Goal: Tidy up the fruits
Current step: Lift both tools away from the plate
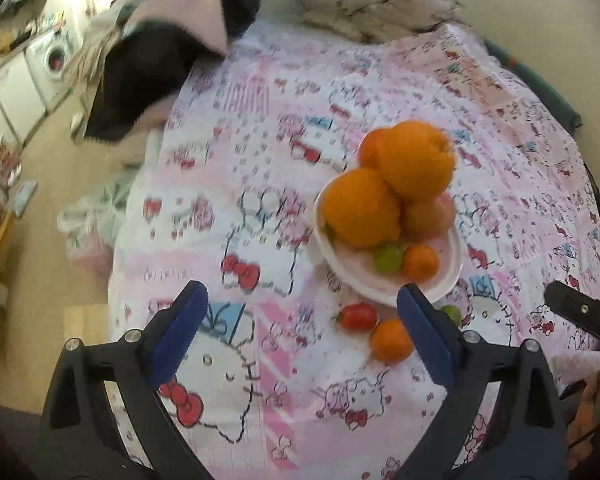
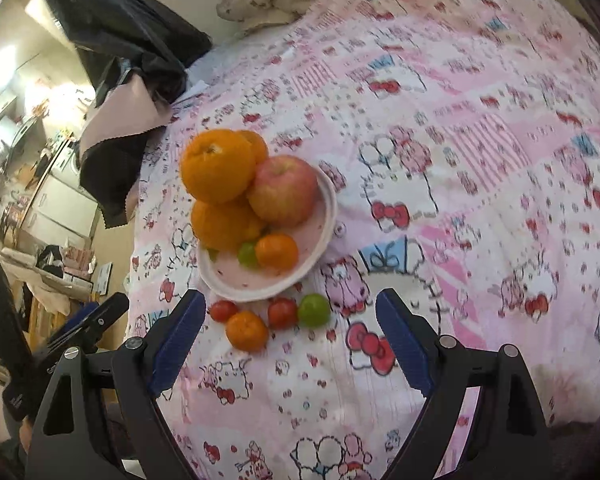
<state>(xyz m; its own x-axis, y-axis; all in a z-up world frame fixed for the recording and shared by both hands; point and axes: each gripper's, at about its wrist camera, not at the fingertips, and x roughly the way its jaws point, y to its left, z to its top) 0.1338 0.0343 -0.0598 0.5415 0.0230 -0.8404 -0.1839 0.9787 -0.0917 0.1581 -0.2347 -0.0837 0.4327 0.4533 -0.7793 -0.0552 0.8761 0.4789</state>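
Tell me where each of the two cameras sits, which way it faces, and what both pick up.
Left wrist: sits behind the open left claw, looking down and forward over the patterned bedspread at the fruit plate; both blue fingers show, with the other claw's tip at right.
Right wrist: sits behind the open right claw, facing the same bedspread and plate; the left claw shows at lower left.
Shared: the plate, stacked oranges, and loose small fruit in front of the plate, including a small orange.
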